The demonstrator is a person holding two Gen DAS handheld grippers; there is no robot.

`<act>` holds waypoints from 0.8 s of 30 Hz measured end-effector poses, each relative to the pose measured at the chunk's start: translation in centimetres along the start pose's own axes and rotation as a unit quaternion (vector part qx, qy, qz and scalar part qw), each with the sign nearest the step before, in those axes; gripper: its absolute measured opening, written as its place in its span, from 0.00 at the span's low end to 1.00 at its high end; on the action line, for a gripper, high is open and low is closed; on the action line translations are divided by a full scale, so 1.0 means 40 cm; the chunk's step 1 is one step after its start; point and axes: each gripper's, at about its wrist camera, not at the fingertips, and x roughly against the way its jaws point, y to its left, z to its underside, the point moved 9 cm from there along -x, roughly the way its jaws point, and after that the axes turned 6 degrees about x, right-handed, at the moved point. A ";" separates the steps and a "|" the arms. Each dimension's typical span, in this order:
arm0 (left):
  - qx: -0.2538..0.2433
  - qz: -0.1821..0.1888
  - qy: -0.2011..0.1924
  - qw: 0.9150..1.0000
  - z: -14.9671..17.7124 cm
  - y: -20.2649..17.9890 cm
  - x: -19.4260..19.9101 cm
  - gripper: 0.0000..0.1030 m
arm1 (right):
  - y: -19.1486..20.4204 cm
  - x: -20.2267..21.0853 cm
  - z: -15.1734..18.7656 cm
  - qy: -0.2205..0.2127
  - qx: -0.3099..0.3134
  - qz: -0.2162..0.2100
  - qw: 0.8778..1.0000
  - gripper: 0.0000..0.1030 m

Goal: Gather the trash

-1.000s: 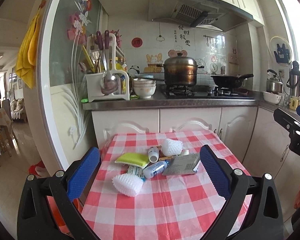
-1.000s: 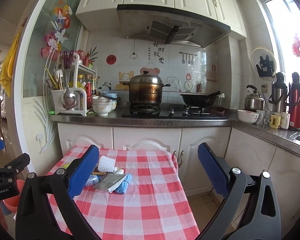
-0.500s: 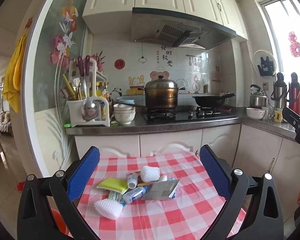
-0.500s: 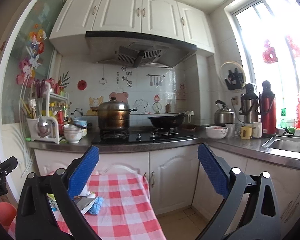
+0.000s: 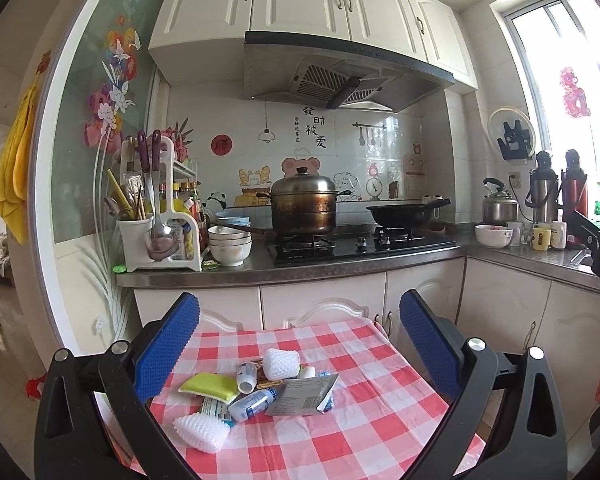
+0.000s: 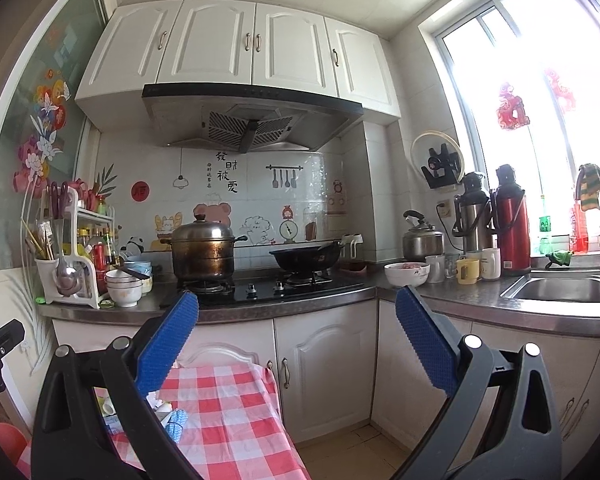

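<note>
Surface (image 5: 364, 432): red-and-white checked cloth over a small table, in front of the kitchen cabinets; the trash lies in a loose cluster toward its 9 o'clock side in the left wrist view.
Left gripper (image 5: 296, 344): hangs above the near edge of the surface, its fingers spread wide and holding nothing, the whole cluster framed between them.
Right gripper (image 6: 296, 340): aimed at the cabinets and stove, off the surface's 3 o'clock edge; fingers equally wide apart and empty.
Grey packet (image 5: 304, 398): flat foil pouch at the cluster's 3 o'clock end; likely light, crinkly and slick, so best pinched by a raised corner.
Yellow sponge (image 5: 209, 387): at 9 o'clock; soft and springy, easy to squeeze across its short sides.
Foam net sleeves: one (image 5: 282, 363) at 12 o'clock, one (image 5: 202, 433) at 7 o'clock, nearest the left gripper; probably almost weightless and compressible, a grip anywhere should do.
Small bottles: one (image 5: 252, 402) lying at the centre, one (image 5: 247, 376) just behind it; stiff, round, apt to roll, so take them across the body.
Small scraps: too small to identify.
</note>
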 end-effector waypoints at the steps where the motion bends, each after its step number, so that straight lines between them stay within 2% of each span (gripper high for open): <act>1: 0.001 0.000 0.000 1.000 0.000 0.008 -0.001 0.96 | 0.001 -0.001 0.002 0.001 0.001 0.001 1.000 0.96; 7: 0.007 -0.005 0.010 1.000 0.016 0.030 -0.013 0.96 | 0.018 -0.015 0.012 0.009 0.005 -0.004 1.000 0.96; 14: 0.020 -0.029 0.037 0.999 0.073 0.092 -0.048 0.96 | 0.088 -0.080 0.075 0.039 0.030 -0.034 0.998 0.96; 19: 0.031 -0.066 0.074 0.995 0.165 0.193 -0.092 0.96 | 0.165 -0.170 0.190 0.087 0.029 -0.096 0.991 0.96; 22: 0.049 -0.093 0.112 0.988 0.246 0.284 -0.126 0.96 | 0.218 -0.233 0.289 0.130 -0.010 -0.166 0.978 0.96; 24: 0.071 -0.103 0.137 0.983 0.299 0.345 -0.151 0.96 | 0.267 -0.278 0.365 0.168 -0.041 -0.213 0.962 0.96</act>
